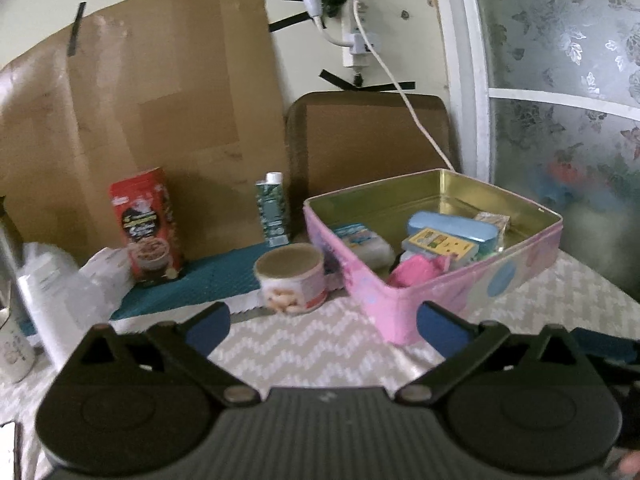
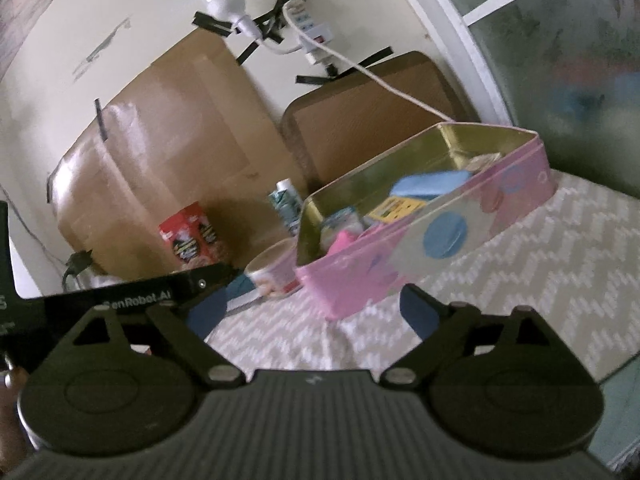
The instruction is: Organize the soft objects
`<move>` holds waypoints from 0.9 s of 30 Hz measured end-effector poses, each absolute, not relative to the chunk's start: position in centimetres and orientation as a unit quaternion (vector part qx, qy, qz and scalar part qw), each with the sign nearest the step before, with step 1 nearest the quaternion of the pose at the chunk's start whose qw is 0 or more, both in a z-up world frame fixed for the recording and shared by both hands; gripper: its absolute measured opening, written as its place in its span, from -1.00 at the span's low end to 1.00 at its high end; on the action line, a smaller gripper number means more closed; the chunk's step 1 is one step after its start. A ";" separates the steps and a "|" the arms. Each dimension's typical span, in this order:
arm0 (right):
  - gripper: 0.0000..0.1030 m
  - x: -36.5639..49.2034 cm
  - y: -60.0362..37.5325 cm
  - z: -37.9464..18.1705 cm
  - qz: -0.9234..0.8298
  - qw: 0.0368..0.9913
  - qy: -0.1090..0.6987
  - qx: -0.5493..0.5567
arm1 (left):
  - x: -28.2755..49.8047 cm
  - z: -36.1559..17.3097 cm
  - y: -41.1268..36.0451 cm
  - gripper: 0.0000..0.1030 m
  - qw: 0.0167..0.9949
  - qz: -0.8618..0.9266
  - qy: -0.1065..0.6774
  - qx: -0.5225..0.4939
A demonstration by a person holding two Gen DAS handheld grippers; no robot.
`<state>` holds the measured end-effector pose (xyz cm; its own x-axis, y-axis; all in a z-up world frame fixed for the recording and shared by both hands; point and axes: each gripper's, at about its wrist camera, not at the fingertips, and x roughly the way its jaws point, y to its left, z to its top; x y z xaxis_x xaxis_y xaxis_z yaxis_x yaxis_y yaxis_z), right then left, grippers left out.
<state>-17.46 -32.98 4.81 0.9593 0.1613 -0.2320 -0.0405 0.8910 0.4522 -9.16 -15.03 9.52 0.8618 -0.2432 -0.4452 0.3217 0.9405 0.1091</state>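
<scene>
A pink tin box [image 1: 472, 288] with a gold inside stands open on the table. It holds a blue sponge [image 1: 452, 226], a yellow-labelled pack [image 1: 440, 242], a pink soft item [image 1: 416, 270] and a white tissue pack [image 1: 364, 242]. My left gripper [image 1: 322, 324] is open and empty, just in front of the box's near corner. In the right wrist view the same box [image 2: 440, 236] lies ahead with the blue sponge [image 2: 430, 182] and pink item [image 2: 344, 240] inside. My right gripper [image 2: 314, 308] is open and empty, short of the box.
A small round can [image 1: 292, 280] stands left of the box. A red cereal box [image 1: 146, 228] and a green carton [image 1: 274, 210] stand on a teal mat [image 1: 200, 280]. White bottles and plastic bags [image 1: 60, 292] crowd the left. A zigzag cloth [image 1: 320, 344] covers the table.
</scene>
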 end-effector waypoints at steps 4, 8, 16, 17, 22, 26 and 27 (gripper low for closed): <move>0.91 -18.4 -31.9 4.8 0.058 0.962 0.140 0.227 | -10.2 9.6 -13.6 0.99 0.961 -0.146 0.219 0.081; 0.94 -19.6 -31.3 5.0 0.055 0.963 0.139 0.225 | -11.5 9.9 -12.8 0.99 0.964 -0.144 0.211 0.080; 1.00 -22.2 -30.9 5.2 0.041 0.969 0.120 0.214 | -13.7 9.9 -12.6 0.99 0.964 -0.138 0.210 0.089; 1.00 -22.5 -30.8 5.2 0.040 0.969 0.117 0.214 | -13.9 9.9 -12.6 0.99 0.964 -0.136 0.209 0.091; 1.00 -23.3 -30.4 5.3 0.013 0.973 0.095 0.208 | -14.4 9.3 -12.5 0.99 0.965 -0.125 0.212 0.092; 1.00 -24.0 -29.9 5.1 -0.023 0.977 0.063 0.201 | -14.6 8.9 -12.1 0.99 0.965 -0.117 0.221 0.082; 1.00 -24.1 -29.9 5.0 -0.029 0.977 0.058 0.202 | -14.7 8.8 -12.0 0.99 0.964 -0.116 0.224 0.082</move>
<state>-24.14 -29.92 5.04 0.9917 -0.0341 -0.1243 0.0806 0.9166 0.3917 -14.71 -12.01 8.77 0.8725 -0.1866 -0.4517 0.2599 0.9598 0.1056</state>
